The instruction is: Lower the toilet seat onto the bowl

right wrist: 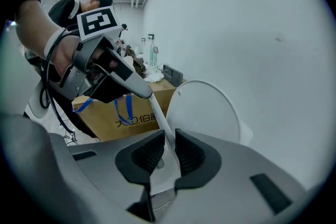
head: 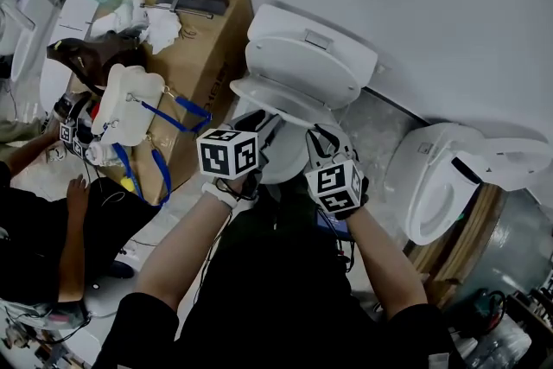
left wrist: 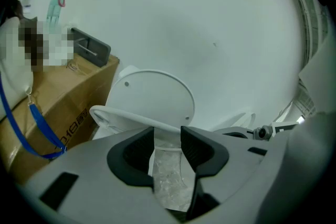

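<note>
In the head view a white toilet stands against the far wall with its lid (head: 302, 65) raised. Just below it the toilet seat (head: 259, 97) hangs part-way down over the bowl (head: 282, 158). The left gripper (head: 263, 130) and right gripper (head: 314, 136) both reach to the seat's near rim, with a cardboard box (head: 203, 56) to the left. In the left gripper view the jaws of the left gripper (left wrist: 168, 147) stand narrowly apart, with the toilet seat (left wrist: 126, 118) and some crinkled plastic between them. In the right gripper view the right gripper (right wrist: 169, 152) has its jaws clamped on the thin edge of the toilet seat (right wrist: 157, 113). That edge runs up and left to the left gripper (right wrist: 139, 92).
</note>
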The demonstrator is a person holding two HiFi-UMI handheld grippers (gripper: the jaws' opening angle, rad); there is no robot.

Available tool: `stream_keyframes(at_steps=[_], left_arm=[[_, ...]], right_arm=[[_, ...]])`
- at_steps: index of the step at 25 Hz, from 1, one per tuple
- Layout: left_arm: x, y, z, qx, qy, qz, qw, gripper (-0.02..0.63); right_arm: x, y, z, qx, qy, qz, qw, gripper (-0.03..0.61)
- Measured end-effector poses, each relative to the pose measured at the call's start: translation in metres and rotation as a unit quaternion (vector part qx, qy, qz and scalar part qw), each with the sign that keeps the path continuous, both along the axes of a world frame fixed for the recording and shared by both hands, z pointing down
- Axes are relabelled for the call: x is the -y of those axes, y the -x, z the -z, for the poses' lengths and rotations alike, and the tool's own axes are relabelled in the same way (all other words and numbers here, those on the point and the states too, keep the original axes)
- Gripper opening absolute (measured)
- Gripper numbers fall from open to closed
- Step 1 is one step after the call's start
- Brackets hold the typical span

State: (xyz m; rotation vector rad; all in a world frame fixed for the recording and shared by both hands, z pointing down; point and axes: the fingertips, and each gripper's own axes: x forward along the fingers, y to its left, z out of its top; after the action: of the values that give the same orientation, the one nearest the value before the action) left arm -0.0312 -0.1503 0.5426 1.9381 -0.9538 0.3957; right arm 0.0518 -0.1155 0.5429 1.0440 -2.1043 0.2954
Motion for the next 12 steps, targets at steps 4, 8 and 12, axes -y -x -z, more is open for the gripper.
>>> stream_keyframes(at_steps=[4, 8, 12], left_arm=[[-0.015, 0.006, -0.005, -0.011, 0.017, 0.012, 0.9997, 0.166], [-0.028, 0.013, -0.011, -0.012, 0.025, 0.014, 0.9995, 0.166], [-0.048, 0.022, -0.021, -0.013, 0.033, 0.023, 0.9991, 0.166]], right_arm=[[-0.016, 0.006, -0.005, -0.002, 0.008, 0.005, 1.000, 0.078], [-0.030, 0.013, -0.011, -0.007, 0.010, 0.009, 1.000, 0.078], [-0.049, 0.023, -0.021, -0.003, 0.029, 0.020, 0.999, 0.083]])
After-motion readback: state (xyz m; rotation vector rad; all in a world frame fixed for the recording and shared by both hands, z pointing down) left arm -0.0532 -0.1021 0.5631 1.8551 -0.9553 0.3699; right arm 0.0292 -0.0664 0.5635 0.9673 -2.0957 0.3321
